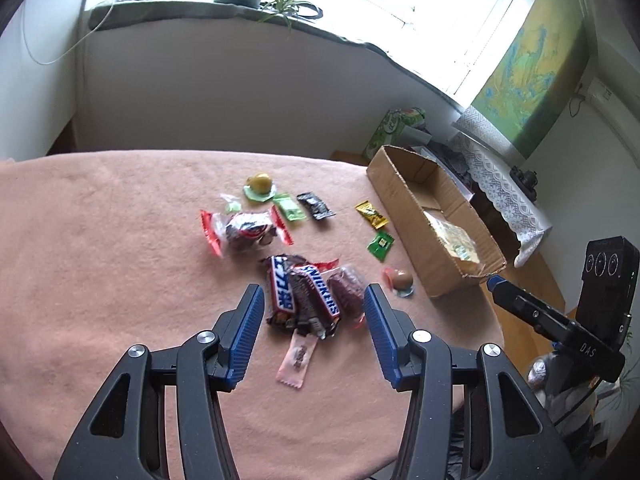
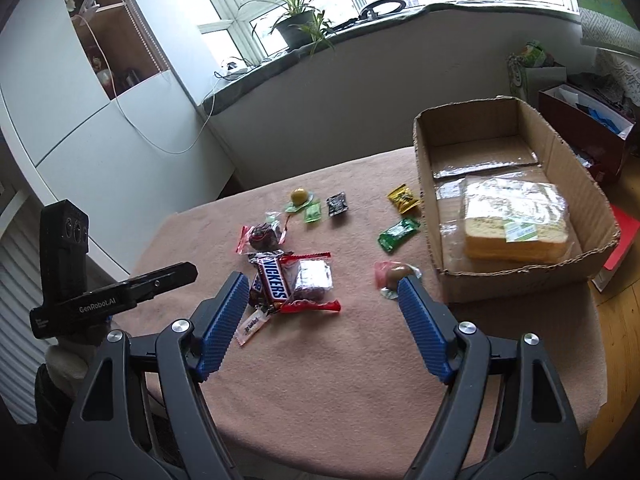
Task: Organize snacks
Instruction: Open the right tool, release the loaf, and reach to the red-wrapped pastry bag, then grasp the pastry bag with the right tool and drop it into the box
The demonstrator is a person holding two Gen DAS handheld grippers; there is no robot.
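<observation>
Several wrapped snacks lie on the pink cloth point(image 1: 100, 260). My left gripper point(image 1: 314, 294) hovers open over a pile of Snickers bars point(image 1: 316, 296) and a dark red sweet point(image 1: 346, 290); its blue pads touch nothing. My right gripper point(image 2: 322, 280) stands wide open above the cloth, with the same Snickers pile point(image 2: 274, 280) by its left finger and a brown round sweet point(image 2: 394, 272) by its right fingertip. The cardboard box point(image 2: 512, 280) at the right holds a bread packet point(image 2: 516, 220).
Farther back lie a red-ended sweet point(image 1: 246, 230), a yellow-green ball point(image 1: 260, 183), a black packet point(image 1: 316, 205), a yellow one point(image 1: 371, 214) and a green one point(image 1: 381, 244). A pink sachet point(image 1: 296, 356) lies near the pile. The table's edge runs just right of the box.
</observation>
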